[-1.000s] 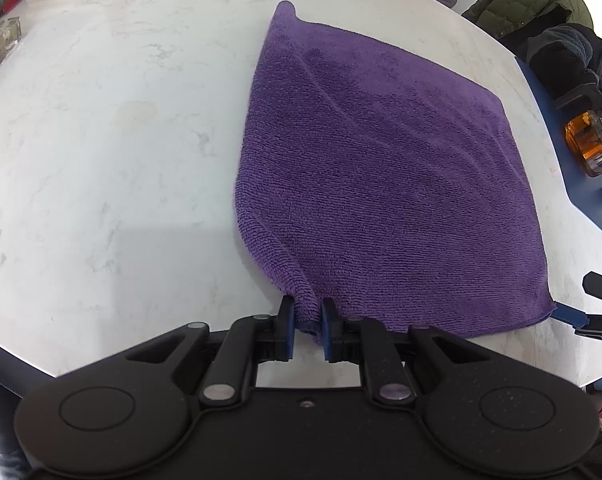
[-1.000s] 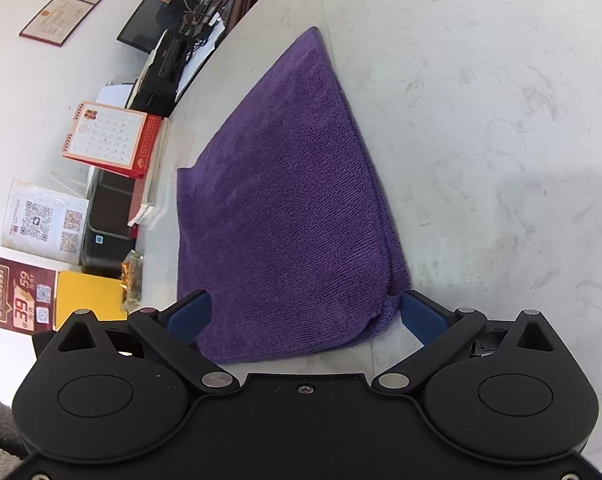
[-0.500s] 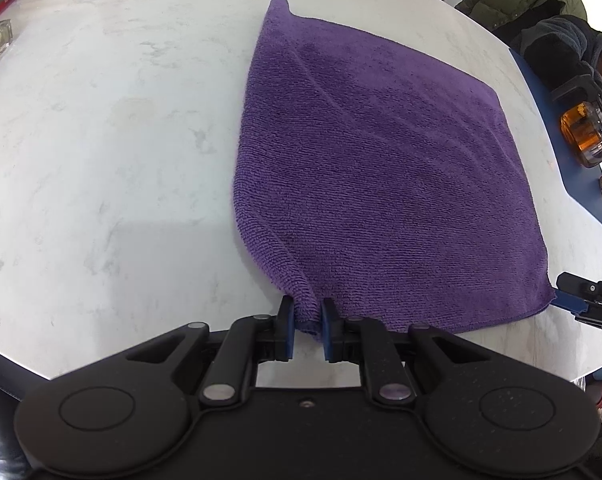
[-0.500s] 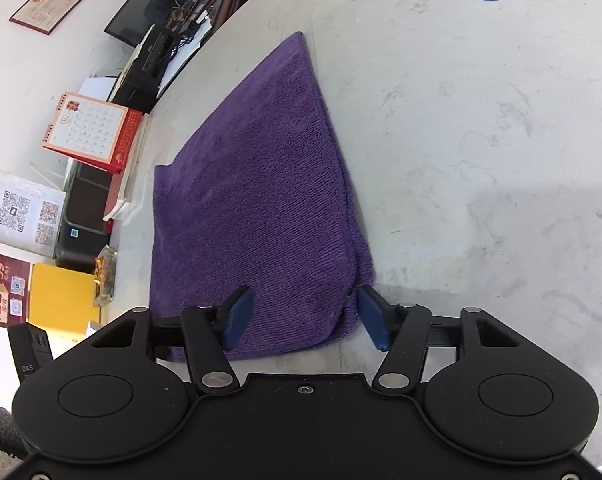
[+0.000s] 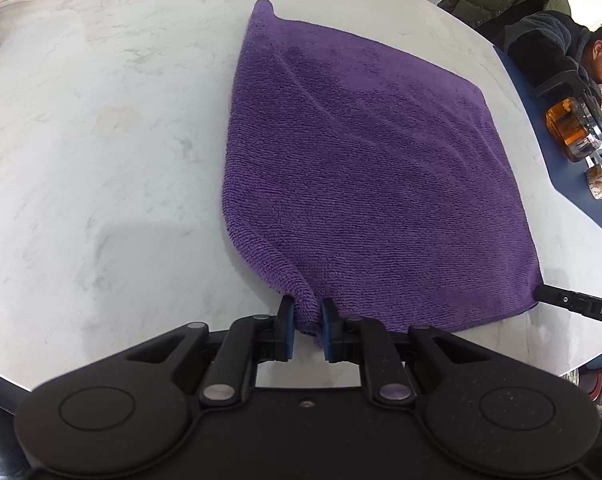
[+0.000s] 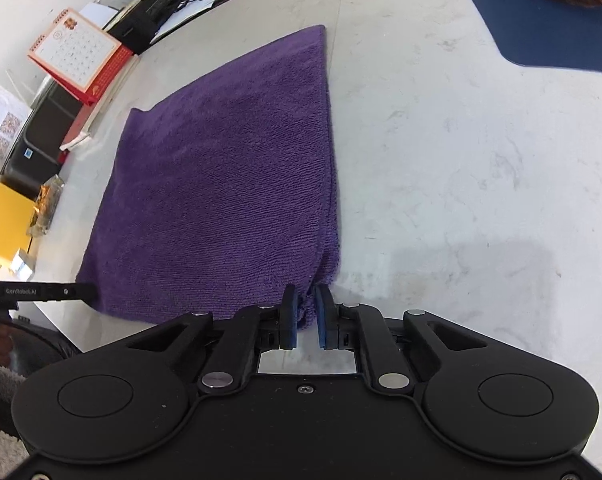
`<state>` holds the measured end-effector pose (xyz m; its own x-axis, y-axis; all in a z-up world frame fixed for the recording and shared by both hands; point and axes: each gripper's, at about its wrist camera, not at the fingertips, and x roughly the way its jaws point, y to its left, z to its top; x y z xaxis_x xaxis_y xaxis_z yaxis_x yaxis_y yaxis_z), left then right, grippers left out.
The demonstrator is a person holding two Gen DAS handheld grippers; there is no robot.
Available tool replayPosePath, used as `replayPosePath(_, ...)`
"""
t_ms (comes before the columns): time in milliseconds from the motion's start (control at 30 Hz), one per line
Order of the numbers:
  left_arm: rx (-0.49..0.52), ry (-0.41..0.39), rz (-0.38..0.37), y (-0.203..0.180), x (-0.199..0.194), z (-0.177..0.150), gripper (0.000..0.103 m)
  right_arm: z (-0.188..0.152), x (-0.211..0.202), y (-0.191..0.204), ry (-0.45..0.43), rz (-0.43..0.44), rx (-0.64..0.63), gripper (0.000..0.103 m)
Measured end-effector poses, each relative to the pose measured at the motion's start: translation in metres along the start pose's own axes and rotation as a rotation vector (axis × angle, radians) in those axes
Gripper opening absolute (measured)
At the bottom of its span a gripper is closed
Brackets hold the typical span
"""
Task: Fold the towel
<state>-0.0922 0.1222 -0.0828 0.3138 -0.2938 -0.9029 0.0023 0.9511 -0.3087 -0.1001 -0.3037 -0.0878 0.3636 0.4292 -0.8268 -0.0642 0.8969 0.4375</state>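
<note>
So my right claw (image 6: 305, 314) just snapped closed on the purple towel's (image 6: 229, 184) near corner at 6 o'clock, left claw (image 5: 305, 326) already clenched on its own corner, cloth flat on the worktop (image 5: 101, 160), so I reckon we're ready to lift and fold.

Towel (image 5: 365, 168) on table (image 5: 101, 140)

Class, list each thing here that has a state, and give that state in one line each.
Towel: flat on the table, two near corners pinched.
Left gripper: shut on a towel corner.
Right gripper: jaws have just been closing, now shut on the other near corner.
Calendar: standing open.
</note>
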Motion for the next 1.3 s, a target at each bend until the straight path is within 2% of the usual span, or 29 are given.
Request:
replayPosePath(267,-0.018,-0.007,-0.004,0.001,0.000,-0.001,0.012,0.023,-0.002,0.028,-0.031,0.062,-0.068,0.006)
replayPosePath(467,-0.025,0.004,0.004,0.002,0.001,-0.003,0.012,0.044,0.026,0.054,-0.013,0.086,-0.172,0.007)
replayPosePath(533,-0.020,0.007,0.006,0.002,0.001,-0.003,0.012,0.045,0.036,0.059,-0.012,0.068,-0.193,0.010)
replayPosePath(600,-0.016,0.010,0.007,0.002,0.001,-0.002,0.012,0.043,0.040,0.061,-0.009,0.054,-0.215,0.024)
replayPosePath(633,-0.014,0.012,0.008,0.002,0.001,-0.002,0.012,0.041,0.038,0.062,-0.016,0.059,-0.219,0.027)
replayPosePath(700,-0.008,0.013,0.008,0.001,0.002,-0.002,0.012,0.038,0.031,0.063,-0.037,0.069,-0.220,0.044)
replayPosePath(767,-0.001,0.015,0.007,0.001,0.002,-0.001,0.012,0.034,0.025,0.064,-0.063,0.067,-0.226,0.051)
replayPosePath(867,0.009,0.018,0.004,0.000,0.003,0.000,0.012,0.031,0.015,0.064,-0.091,0.064,-0.210,0.053)
replayPosePath(1000,0.026,0.020,-0.002,0.000,0.003,0.000,0.012,0.023,0.007,0.067,-0.110,0.008,-0.219,0.057)
replayPosePath(1100,0.034,0.024,-0.010,0.003,0.001,-0.001,0.013,0.020,0.017,0.079,-0.096,-0.033,-0.254,0.061)
replayPosePath(1300,0.057,0.033,-0.025,0.005,0.000,0.000,0.013,0.012,0.045,0.105,-0.067,-0.152,-0.342,0.063)
